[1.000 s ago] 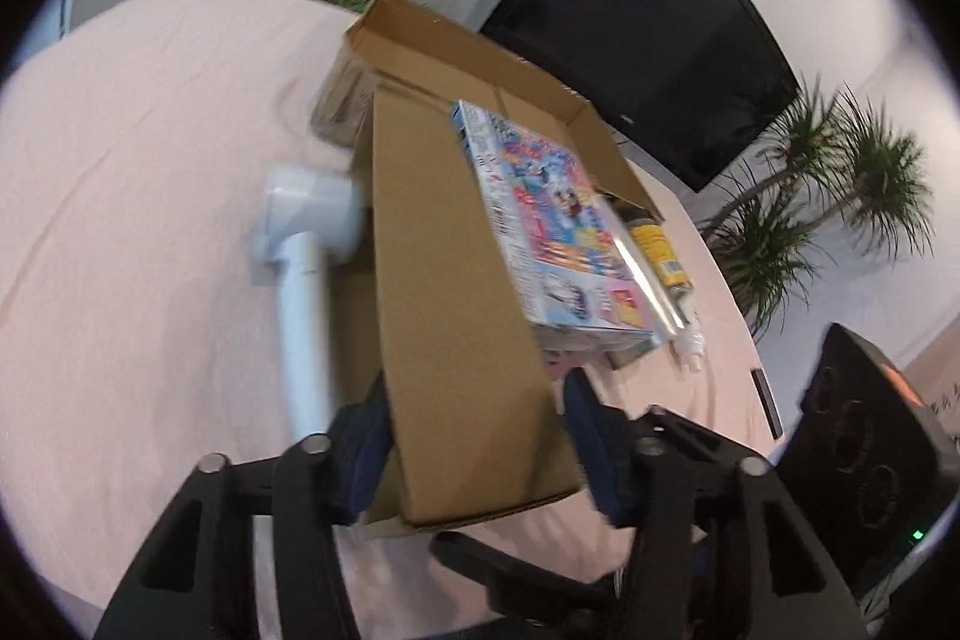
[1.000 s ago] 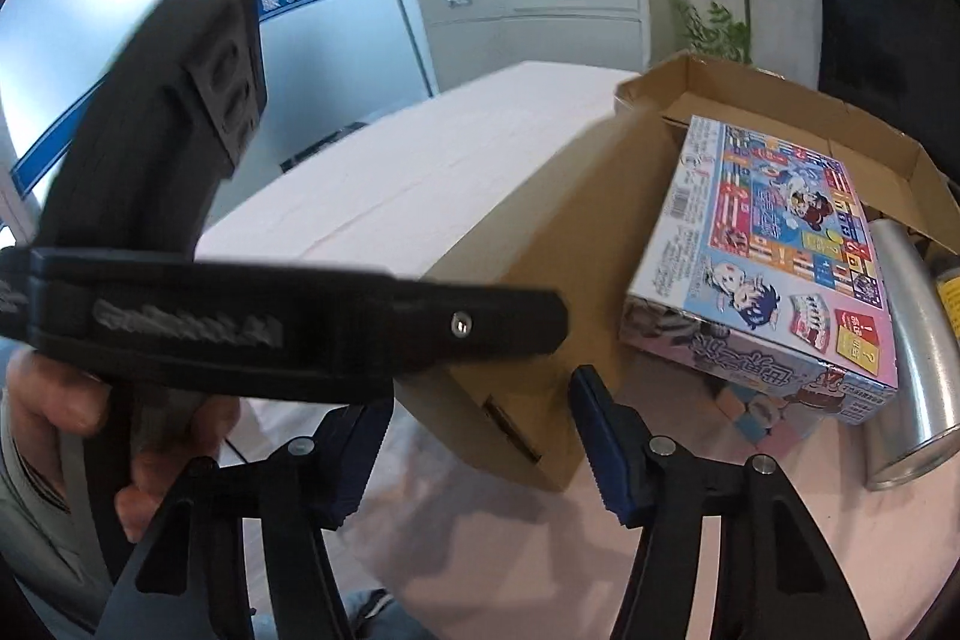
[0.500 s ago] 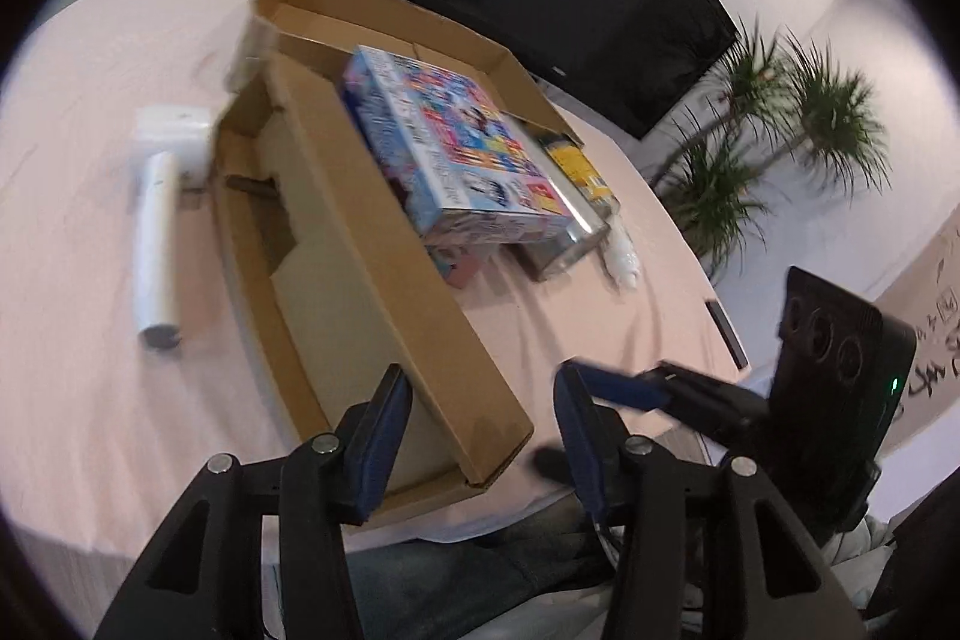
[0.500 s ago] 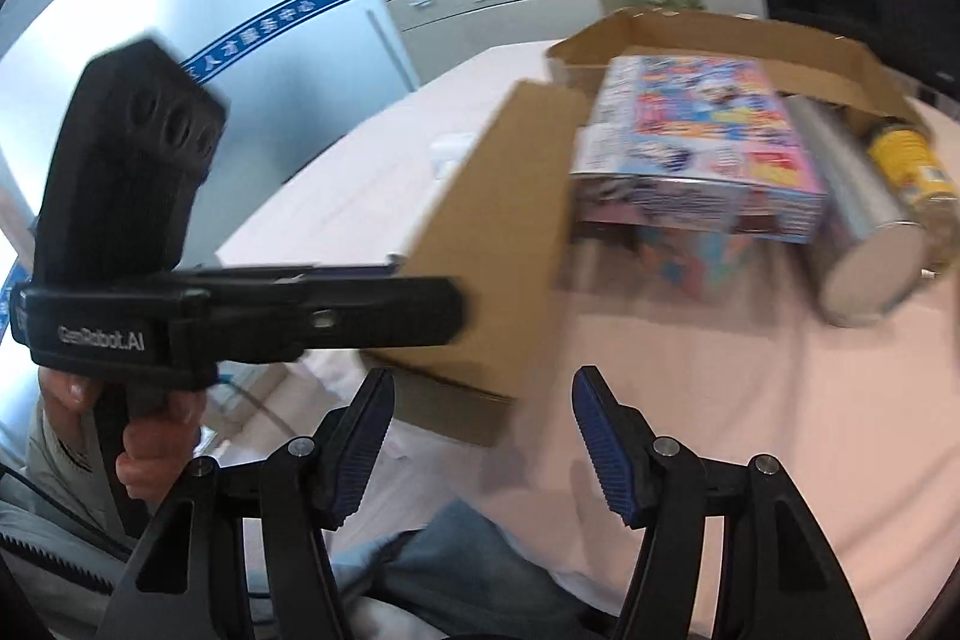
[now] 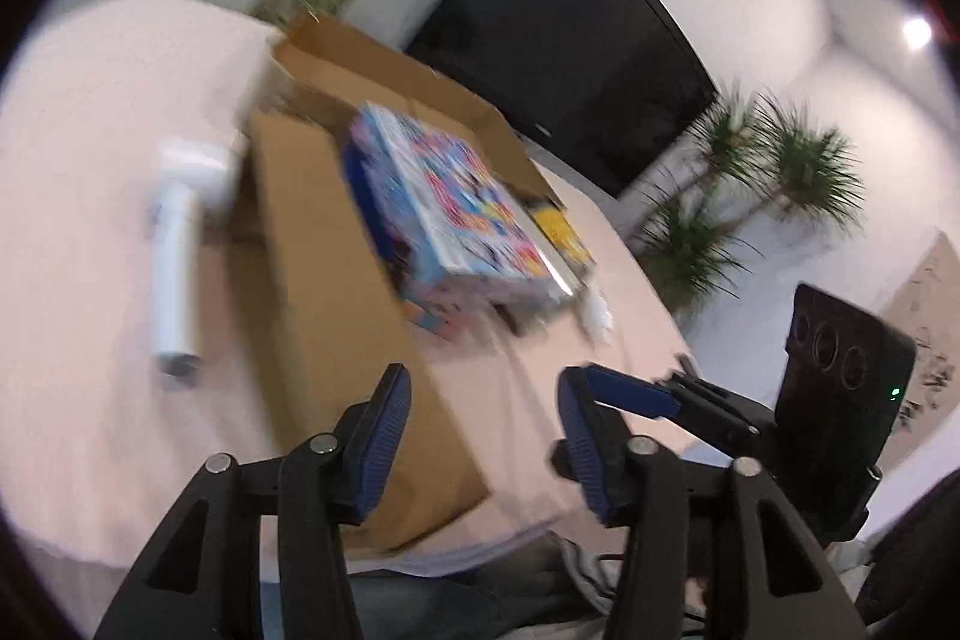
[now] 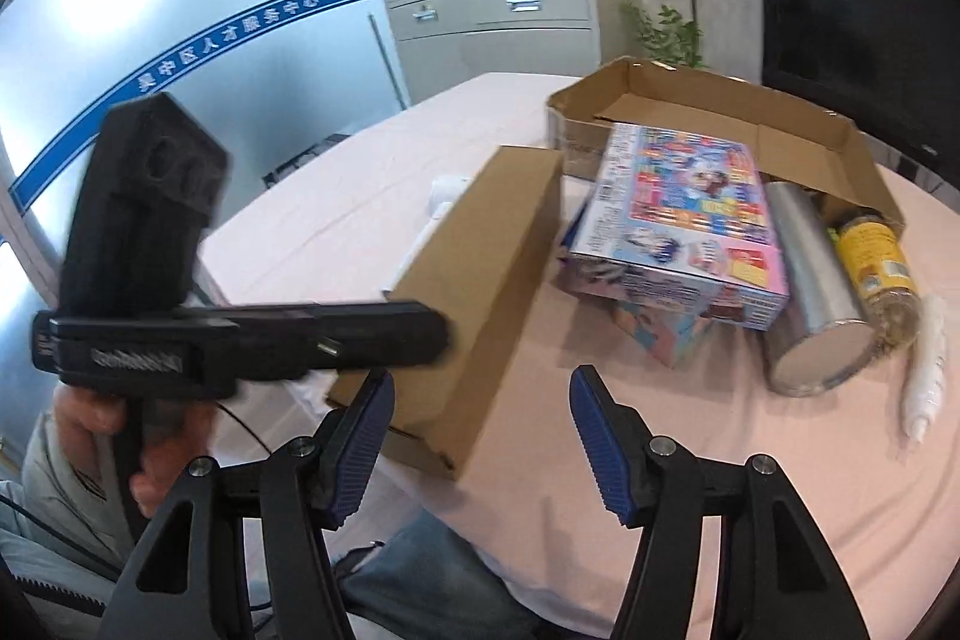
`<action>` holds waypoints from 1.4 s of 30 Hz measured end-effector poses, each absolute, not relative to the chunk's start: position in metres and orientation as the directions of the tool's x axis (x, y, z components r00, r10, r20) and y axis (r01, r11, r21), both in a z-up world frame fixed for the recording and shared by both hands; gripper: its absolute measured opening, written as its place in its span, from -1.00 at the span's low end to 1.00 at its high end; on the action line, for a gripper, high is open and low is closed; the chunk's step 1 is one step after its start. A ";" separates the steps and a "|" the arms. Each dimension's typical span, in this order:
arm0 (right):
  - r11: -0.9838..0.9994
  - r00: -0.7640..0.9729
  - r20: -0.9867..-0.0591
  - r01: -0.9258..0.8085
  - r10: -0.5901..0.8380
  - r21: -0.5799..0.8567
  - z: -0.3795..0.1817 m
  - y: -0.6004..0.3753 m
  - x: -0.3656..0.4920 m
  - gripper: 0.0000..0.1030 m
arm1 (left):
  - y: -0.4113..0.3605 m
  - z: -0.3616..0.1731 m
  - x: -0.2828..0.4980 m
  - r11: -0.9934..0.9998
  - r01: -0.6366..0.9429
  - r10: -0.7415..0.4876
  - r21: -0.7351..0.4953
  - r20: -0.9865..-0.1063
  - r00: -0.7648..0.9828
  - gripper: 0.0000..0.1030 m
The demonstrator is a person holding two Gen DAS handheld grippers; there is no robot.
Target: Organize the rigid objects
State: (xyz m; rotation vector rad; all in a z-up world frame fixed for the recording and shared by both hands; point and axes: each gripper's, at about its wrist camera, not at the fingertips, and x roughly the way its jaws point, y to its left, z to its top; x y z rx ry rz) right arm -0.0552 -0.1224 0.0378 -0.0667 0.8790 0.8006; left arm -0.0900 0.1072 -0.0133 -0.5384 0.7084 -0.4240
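Rigid objects lie grouped on the pink-covered desk [image 6: 690, 460]: a flat cardboard box [image 6: 480, 304] near the front edge, an open cardboard tray [image 6: 798, 124] behind it, and a colourful game box [image 6: 678, 214] resting on a smaller printed box [image 6: 666, 334]. A silver cylinder [image 6: 810, 292] lies just beside the game box, with a yellow-labelled jar [image 6: 876, 268] touching its far side and a white ridged piece [image 6: 927, 370] beyond that. A white handled device [image 5: 177, 250] lies on the opposite side of the flat cardboard box.

Left gripper [image 5: 483, 451]: held by a hand [image 6: 144, 436] at the desk's front edge, pointing downward across the flat cardboard box. Its blue-padded fingers [image 5: 378, 448] are opening; the box's near end shows between them in the left wrist view, but the pads do not press on it. This view is motion-blurred.

Right gripper [image 6: 480, 448]: angled steeply down toward the desk's front edge. Its fingers [image 6: 600, 448] stand about half apart, holding nothing and touching nothing; the near corner of the flat cardboard box lies just beyond the left finger.
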 end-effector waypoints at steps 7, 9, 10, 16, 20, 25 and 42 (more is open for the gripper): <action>0.684 0.353 -0.727 -0.698 0.588 0.214 0.042 -0.070 -0.071 0.16 | 0.158 -0.044 -0.091 0.788 -0.045 -0.435 -0.614 -0.606 0.666 0.61; 0.687 0.347 -0.756 -0.704 0.555 0.181 0.035 -0.045 -0.072 0.16 | 0.160 -0.054 -0.092 0.765 -0.059 -0.451 -0.641 -0.600 0.661 0.61; 0.696 0.359 -0.776 -0.705 0.518 0.138 0.030 -0.035 -0.072 0.16 | 0.161 -0.057 -0.093 0.750 -0.057 -0.468 -0.659 -0.589 0.659 0.61; 0.706 0.404 -0.773 -0.704 0.490 0.079 0.019 -0.020 -0.077 0.10 | 0.164 -0.074 -0.094 0.697 -0.039 -0.529 -0.716 -0.550 0.646 0.61; 0.706 0.343 -0.736 -0.663 0.583 0.250 0.024 -0.049 -0.067 -0.42 | 0.159 -0.070 -0.085 0.693 -0.035 -0.539 -0.720 -0.550 0.637 0.61; 0.765 0.336 -0.727 -0.508 0.599 0.396 0.017 -0.102 -0.041 -0.71 | 0.147 -0.083 -0.074 0.693 -0.041 -0.563 -0.720 -0.576 0.593 0.61; 0.760 0.345 -0.724 -0.532 0.597 0.373 0.020 -0.091 -0.035 -0.74 | 0.110 -0.015 -0.057 0.902 -0.027 -0.300 -0.430 -0.672 0.677 -0.59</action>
